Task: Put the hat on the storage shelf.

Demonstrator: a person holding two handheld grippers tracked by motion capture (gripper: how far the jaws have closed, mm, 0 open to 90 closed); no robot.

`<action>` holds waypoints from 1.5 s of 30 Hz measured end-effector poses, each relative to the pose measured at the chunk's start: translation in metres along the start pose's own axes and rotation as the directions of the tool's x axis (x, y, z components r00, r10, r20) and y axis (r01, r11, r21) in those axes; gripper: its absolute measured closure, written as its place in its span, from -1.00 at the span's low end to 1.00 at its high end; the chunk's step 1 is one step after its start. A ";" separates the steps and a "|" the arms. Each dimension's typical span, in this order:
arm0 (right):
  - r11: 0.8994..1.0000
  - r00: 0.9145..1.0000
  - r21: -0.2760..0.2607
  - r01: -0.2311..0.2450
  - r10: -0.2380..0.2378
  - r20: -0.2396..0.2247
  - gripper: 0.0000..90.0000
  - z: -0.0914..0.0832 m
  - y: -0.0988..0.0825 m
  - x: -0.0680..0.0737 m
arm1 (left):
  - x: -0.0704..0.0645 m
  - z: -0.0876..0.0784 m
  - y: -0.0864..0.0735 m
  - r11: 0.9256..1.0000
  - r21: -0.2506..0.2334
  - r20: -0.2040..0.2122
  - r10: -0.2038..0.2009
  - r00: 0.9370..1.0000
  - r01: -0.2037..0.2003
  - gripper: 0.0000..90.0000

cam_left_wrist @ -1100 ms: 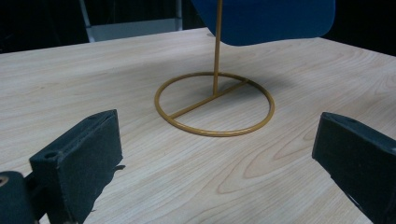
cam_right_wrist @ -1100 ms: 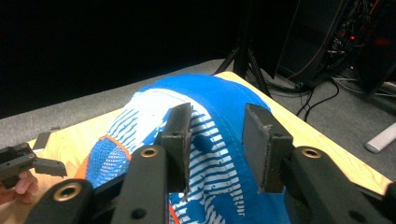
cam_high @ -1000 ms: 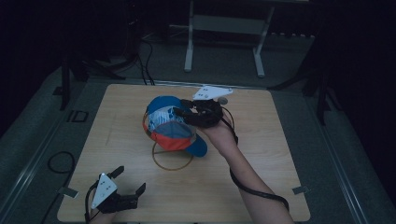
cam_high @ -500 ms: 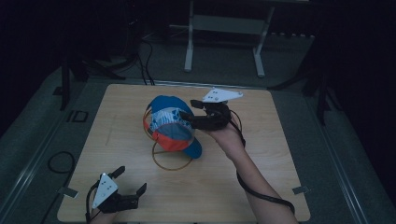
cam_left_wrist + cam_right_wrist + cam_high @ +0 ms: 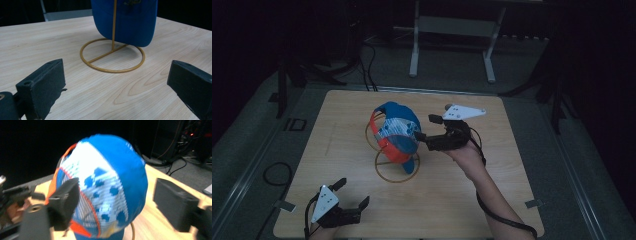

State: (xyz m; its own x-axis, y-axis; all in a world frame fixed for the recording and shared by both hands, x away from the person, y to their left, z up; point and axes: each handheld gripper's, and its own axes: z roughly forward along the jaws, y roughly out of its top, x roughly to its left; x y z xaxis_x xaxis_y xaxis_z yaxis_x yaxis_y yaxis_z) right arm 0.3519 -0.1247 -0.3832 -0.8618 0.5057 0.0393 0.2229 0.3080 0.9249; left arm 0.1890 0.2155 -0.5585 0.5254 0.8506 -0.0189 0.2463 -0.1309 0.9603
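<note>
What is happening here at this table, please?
A person works at a wooden table with tongs in each hand. A blue, white and orange cap hangs on a gold wire stand. The right tongs are beside the cap, their jaws just opened, with nothing gripped. The left tongs rest open near the table's front edge, pointing toward the stand.

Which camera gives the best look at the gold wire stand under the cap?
The left gripper view: the stand's ring base, crossbar and upright post sit sharp and close on the table. The high view shows the stand small and dim below the cap. In the right gripper view the cap hides nearly all of it.
</note>
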 end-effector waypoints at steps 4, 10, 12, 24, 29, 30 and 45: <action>1.000 1.000 0.012 0.020 -0.020 0.005 -0.69 -0.003 -0.012 0.001 | 0.000 0.000 0.000 1.000 -0.002 0.000 0.000 1.000 0.000 -0.96; 1.000 1.000 0.019 0.020 -0.020 0.006 -0.69 -0.008 -0.030 0.000 | 0.000 0.000 0.000 1.000 -0.002 0.001 -0.001 1.000 0.001 -0.96; 0.999 1.000 0.026 0.027 -0.028 0.006 -0.69 -0.009 -0.037 0.000 | -0.001 0.000 0.000 1.000 -0.001 0.001 0.001 1.000 -0.001 -0.96; 0.998 1.000 0.057 0.023 -0.023 0.012 -0.69 -0.017 -0.077 -0.007 | -0.001 0.002 -0.001 1.000 0.005 0.007 0.001 1.000 -0.001 -0.96; 0.998 1.000 0.056 0.017 -0.018 0.010 -0.70 -0.022 -0.099 -0.011 | 0.000 0.001 -0.001 1.000 0.004 0.006 0.001 1.000 -0.001 -0.96; 0.998 1.000 0.058 0.013 -0.014 0.007 -0.70 -0.023 -0.103 -0.012 | 0.000 0.001 -0.001 1.000 0.005 0.006 0.000 1.000 0.000 -0.96; 0.995 1.000 0.103 -0.003 0.006 -0.027 -0.70 -0.030 -0.159 -0.016 | 0.000 0.001 -0.001 1.000 0.004 0.010 -0.007 1.000 0.007 -0.96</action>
State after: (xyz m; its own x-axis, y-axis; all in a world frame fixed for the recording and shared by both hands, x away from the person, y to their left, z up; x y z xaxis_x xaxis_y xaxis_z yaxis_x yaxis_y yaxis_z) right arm 0.3166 -0.2056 -0.5193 -0.8725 0.4854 0.0550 0.2714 0.3880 0.8808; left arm 0.1900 0.2152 -0.5603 0.5319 0.8463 -0.0280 0.2529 -0.1272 0.9591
